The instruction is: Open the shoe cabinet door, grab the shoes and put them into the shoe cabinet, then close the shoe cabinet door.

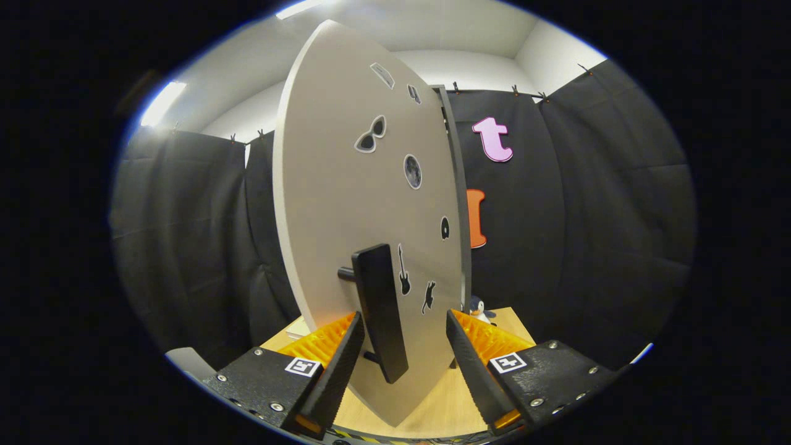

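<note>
the tongs stand apart around the door handle without clamping it, so a pull may slip off the cabinet door.

The pale grey shoe cabinet door stands upright, swung partly open off the dark cabinet edge behind it. Small stickers dot its face; its black bar handle projects low down.
</note>
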`<state>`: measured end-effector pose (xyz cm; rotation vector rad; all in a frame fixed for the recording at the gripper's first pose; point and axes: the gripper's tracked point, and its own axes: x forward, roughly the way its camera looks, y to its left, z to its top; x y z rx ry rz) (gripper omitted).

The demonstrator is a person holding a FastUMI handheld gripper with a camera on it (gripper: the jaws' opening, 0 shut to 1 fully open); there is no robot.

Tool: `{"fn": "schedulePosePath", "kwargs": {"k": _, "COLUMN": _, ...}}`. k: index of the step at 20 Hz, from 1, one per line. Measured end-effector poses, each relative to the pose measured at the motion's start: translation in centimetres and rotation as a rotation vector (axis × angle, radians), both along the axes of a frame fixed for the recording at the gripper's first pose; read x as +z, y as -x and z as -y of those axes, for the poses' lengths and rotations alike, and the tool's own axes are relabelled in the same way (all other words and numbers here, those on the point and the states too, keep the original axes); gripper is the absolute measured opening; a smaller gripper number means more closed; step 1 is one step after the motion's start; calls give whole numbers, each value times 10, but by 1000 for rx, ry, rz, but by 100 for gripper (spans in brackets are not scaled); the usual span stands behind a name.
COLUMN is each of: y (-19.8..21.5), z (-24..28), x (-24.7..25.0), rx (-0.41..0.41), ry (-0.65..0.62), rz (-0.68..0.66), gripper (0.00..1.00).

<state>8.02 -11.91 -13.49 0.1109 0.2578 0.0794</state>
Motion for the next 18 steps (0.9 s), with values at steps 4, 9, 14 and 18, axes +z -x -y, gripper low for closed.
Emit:
{"fn": "schedulePosePath", "kwargs": {"k": 4, "y": -29, "z": -38, "x": -3, "rx": -30, "ry": -13, "rz": 24, "gripper": 85}}
{"fn": "schedulePosePath", "kwargs": {"k": 9, "y": -64, "z": -79, "x": -6, "rx": -89, "ry": 63, "rz": 42, "gripper": 90}}
{"fn": "schedulePosePath", "kwargs": {"k": 14, "y": -81, "z": -99, "x": -11, "rx": -189, "ry": 88, "rz": 50, "gripper": 91}}
{"fn": "schedulePosePath", "kwargs": {"k": 18, "y": -80, "z": -99, "x": -11, "rx": -270, "ry": 99, "rz": 41, "gripper": 91}}
